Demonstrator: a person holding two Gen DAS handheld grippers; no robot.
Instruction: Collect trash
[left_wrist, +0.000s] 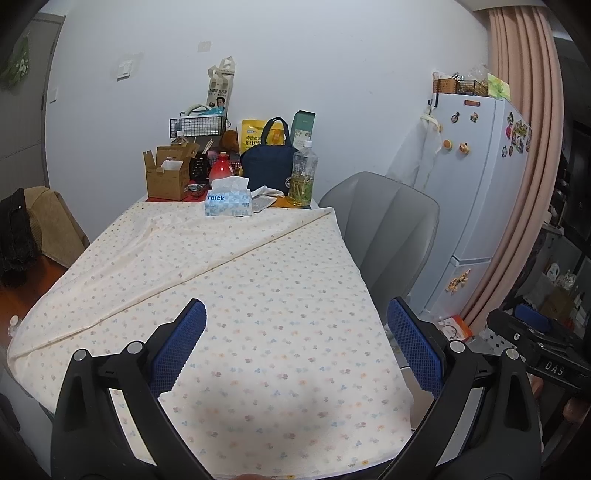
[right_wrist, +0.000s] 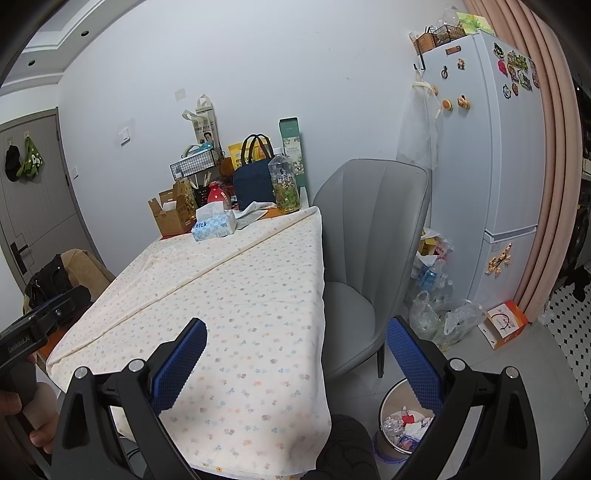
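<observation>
A table under a floral cloth (left_wrist: 236, 295) fills both views; it also shows in the right wrist view (right_wrist: 240, 295). My left gripper (left_wrist: 295, 325) is open and empty above the near end of the table. My right gripper (right_wrist: 295, 343) is open and empty above the table's near right corner. A round trash bin (right_wrist: 400, 424) with wrappers and crumpled paper stands on the floor at lower right, partly hidden by my right finger (right_wrist: 413, 362). I see no loose trash on the cloth. The right gripper also shows in the left wrist view (left_wrist: 535, 332).
At the table's far end stand a tissue box (left_wrist: 228, 203), cardboard box (left_wrist: 170, 173), red bottle (left_wrist: 221, 168), navy bag (left_wrist: 269, 162) and plastic bottle (left_wrist: 303, 173). A grey chair (right_wrist: 369, 236) stands right of the table. Plastic bags (right_wrist: 439, 314) and an orange box (right_wrist: 506, 323) lie by the fridge (right_wrist: 491, 147).
</observation>
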